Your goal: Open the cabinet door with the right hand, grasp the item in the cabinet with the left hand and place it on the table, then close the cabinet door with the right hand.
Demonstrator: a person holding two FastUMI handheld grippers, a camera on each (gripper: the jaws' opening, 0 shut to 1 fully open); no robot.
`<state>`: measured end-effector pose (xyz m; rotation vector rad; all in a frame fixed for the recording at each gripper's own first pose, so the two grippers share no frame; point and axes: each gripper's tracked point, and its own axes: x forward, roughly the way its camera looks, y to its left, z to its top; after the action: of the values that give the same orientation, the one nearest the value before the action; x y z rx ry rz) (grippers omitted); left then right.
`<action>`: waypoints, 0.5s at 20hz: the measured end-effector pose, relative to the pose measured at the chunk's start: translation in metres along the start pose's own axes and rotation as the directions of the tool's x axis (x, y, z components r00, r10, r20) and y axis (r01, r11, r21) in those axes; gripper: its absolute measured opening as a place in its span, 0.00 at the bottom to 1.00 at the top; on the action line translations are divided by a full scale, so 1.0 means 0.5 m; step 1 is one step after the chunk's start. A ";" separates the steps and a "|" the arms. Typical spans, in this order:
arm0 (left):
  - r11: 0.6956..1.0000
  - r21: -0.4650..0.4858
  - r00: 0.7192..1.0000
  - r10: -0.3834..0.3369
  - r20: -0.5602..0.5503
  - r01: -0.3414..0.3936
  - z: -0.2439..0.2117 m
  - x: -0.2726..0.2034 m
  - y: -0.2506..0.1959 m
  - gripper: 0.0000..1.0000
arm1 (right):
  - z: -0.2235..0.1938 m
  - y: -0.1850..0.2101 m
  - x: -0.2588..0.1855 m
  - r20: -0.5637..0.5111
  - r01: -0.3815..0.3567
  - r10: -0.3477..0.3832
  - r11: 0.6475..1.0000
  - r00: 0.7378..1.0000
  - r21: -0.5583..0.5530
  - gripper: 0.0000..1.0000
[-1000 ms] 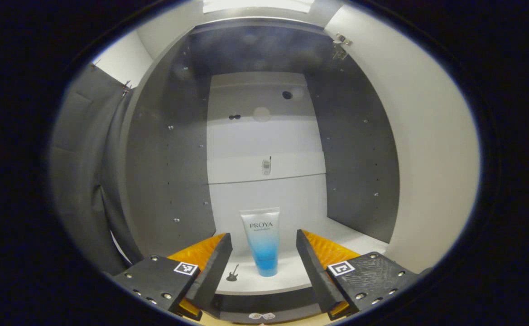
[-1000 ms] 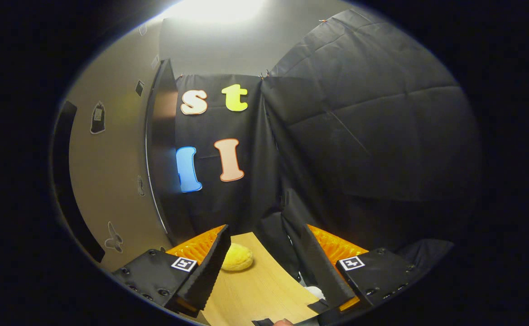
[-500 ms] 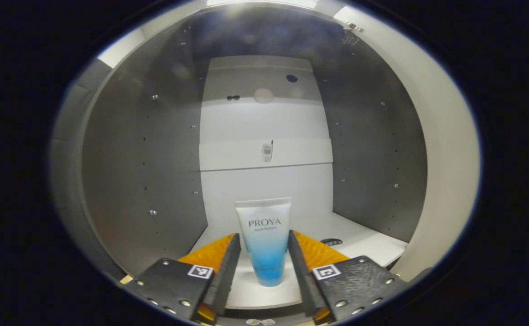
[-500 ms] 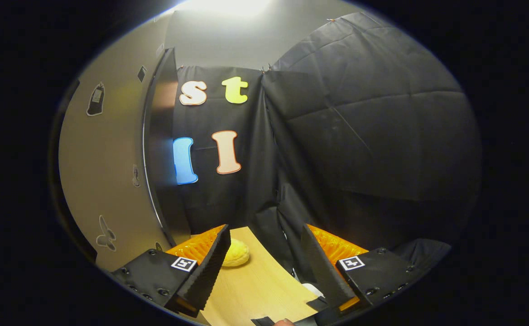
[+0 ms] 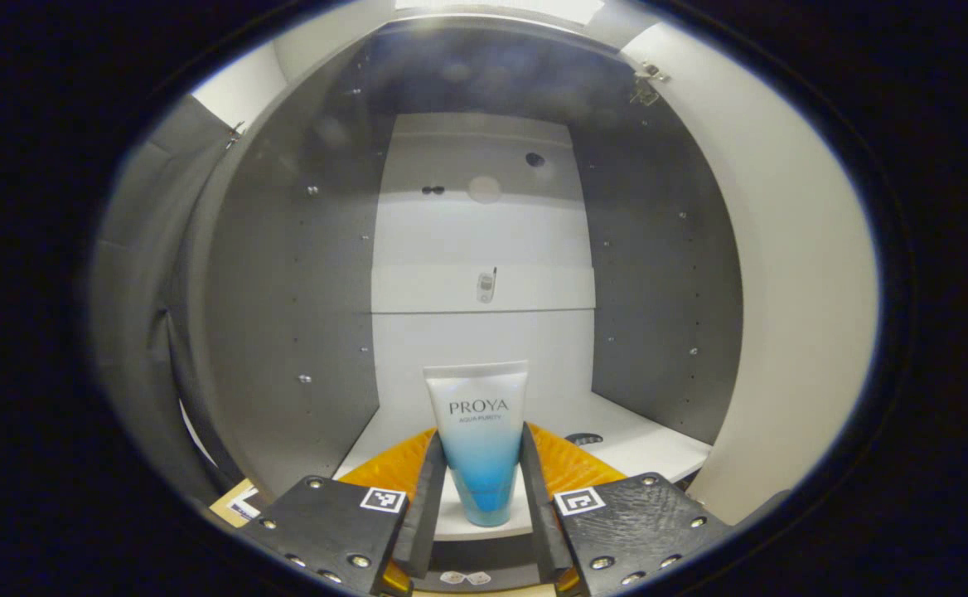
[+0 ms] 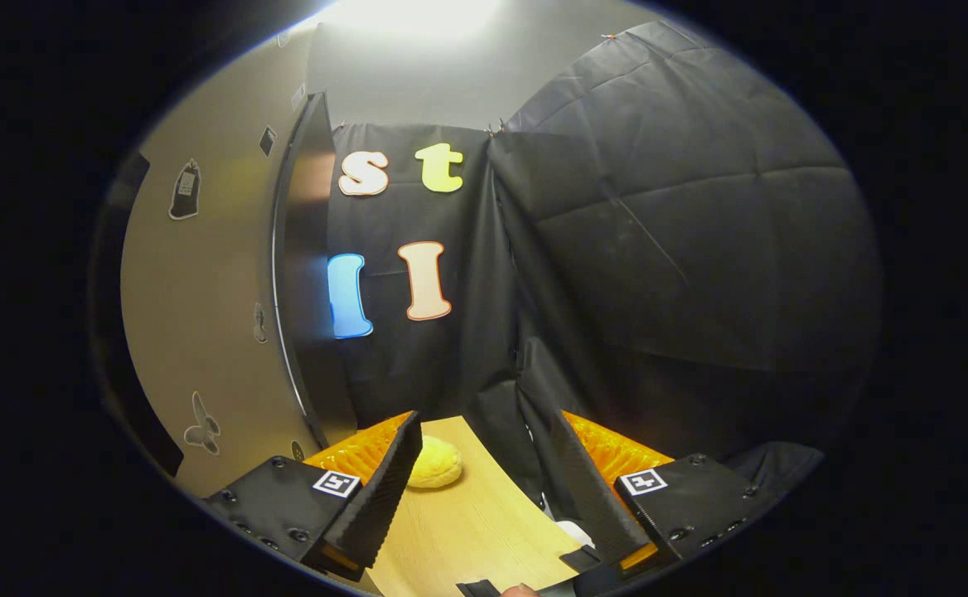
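In the left gripper view, the left gripper (image 5: pixel 481 489) reaches into the open cabinet (image 5: pixel 302 274), and its two fingers (image 5: pixel 428 497) press against either side of a white-and-blue cosmetic tube (image 5: pixel 481 444). The tube stands upright, cap down, near the front edge of the white cabinet shelf (image 5: pixel 641 439). The cabinet's dark side walls and pale back panel rise behind it. In the right gripper view, the right gripper (image 6: pixel 484 489) hangs with its fingers spread wide apart and nothing between them, above a wooden table (image 6: pixel 476 531). A yellow bun-like item (image 6: pixel 436 463) lies on that table just beyond the near finger, and the opened cabinet door (image 6: pixel 202 315) stands at the left, edge-on.
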<state>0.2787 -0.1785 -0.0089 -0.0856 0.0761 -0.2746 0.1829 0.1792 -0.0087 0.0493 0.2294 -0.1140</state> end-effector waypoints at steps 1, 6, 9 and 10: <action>1.000 0.008 1.000 0.011 0.009 -0.011 0.006 -0.013 0.005 0.47 | 0.000 -0.001 0.001 0.000 -0.010 0.010 1.000 1.000 -0.001 0.98; 0.996 0.021 0.996 0.085 0.031 -0.085 0.020 -0.111 0.053 0.47 | 0.005 -0.003 -0.003 -0.004 -0.071 0.071 0.997 0.997 -0.008 0.93; 0.990 0.017 0.990 0.138 0.032 -0.139 0.013 -0.168 0.088 0.47 | 0.001 0.007 -0.003 -0.009 -0.115 0.115 0.993 0.993 -0.006 0.98; 0.988 0.016 0.987 0.155 0.031 -0.156 0.008 -0.190 0.098 0.47 | 0.001 0.010 -0.004 -0.009 -0.130 0.130 0.991 0.991 -0.008 0.98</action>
<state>0.2011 -0.1055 -0.0036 -0.0647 0.0504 -0.1181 0.1817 0.1843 -0.0077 0.0561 0.2350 0.0170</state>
